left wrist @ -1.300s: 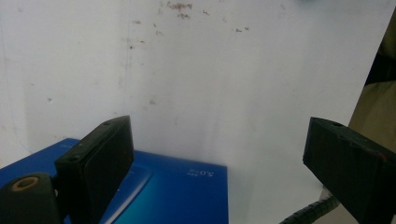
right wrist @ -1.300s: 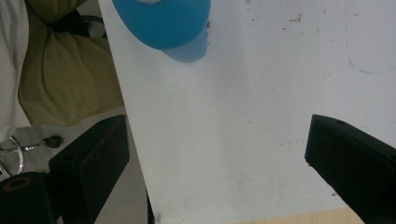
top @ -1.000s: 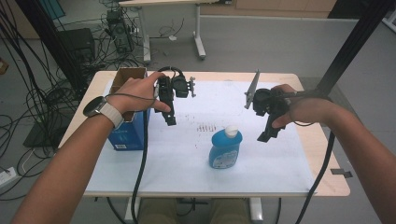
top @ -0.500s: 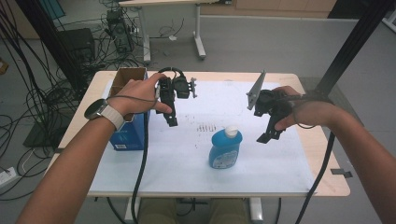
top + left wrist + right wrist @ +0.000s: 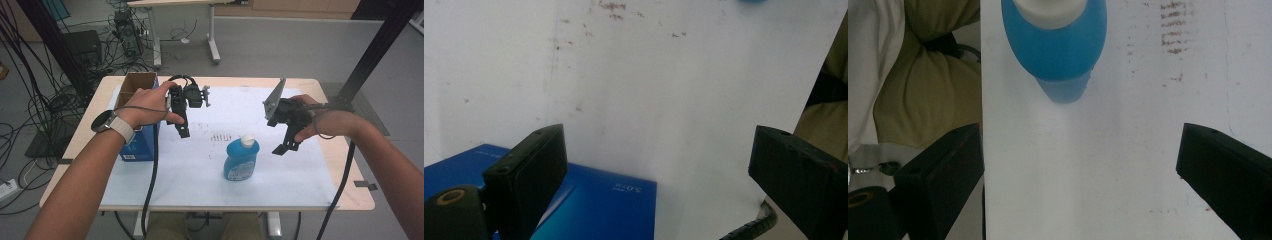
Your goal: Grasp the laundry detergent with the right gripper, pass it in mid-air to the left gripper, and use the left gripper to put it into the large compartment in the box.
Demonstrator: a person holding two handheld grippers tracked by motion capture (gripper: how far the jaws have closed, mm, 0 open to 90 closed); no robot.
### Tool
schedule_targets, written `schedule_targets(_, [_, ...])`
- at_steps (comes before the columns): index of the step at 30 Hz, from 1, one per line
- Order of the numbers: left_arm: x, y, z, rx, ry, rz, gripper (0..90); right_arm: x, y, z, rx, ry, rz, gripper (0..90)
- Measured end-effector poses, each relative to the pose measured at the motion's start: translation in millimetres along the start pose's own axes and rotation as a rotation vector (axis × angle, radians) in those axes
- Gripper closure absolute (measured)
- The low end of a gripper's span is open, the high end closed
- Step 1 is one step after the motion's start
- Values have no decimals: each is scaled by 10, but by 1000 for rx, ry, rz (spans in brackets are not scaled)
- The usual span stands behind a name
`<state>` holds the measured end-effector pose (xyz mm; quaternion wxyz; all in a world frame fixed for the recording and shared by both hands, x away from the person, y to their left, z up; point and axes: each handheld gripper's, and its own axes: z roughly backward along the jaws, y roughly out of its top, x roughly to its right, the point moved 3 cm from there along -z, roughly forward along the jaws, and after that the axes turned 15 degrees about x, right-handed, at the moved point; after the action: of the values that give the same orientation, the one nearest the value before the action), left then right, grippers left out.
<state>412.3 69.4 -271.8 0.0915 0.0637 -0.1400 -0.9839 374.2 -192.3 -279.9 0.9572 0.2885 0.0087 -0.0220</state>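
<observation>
High view: both jaws are held open and empty; blue bottle [image 5: 241,160] stands upright at 7 o'clock of right gripper [image 5: 285,145]. If clipped high, toppling is likely.

A blue box [image 5: 142,142] stands at the left edge of the worktop [image 5: 345,195], an open cardboard box [image 5: 134,85] just behind it. White paper [image 5: 200,175] covers the worktop, with reddish-brown specks [image 5: 222,136] mid-sheet.
</observation>
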Motion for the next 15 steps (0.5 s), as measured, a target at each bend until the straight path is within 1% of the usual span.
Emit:
schedule_targets(7, [5,-4,-13,-3,5,13,92,21,-30,-52,38,17,13,50])
schedule_targets(9, [6,-5,-18,3,8,21,92,24,-35,-60,50,25,19,51])
schedule_targets(15, [17,9,-23,-1,9,27,92,36,-52,-84,82,40,38,49])
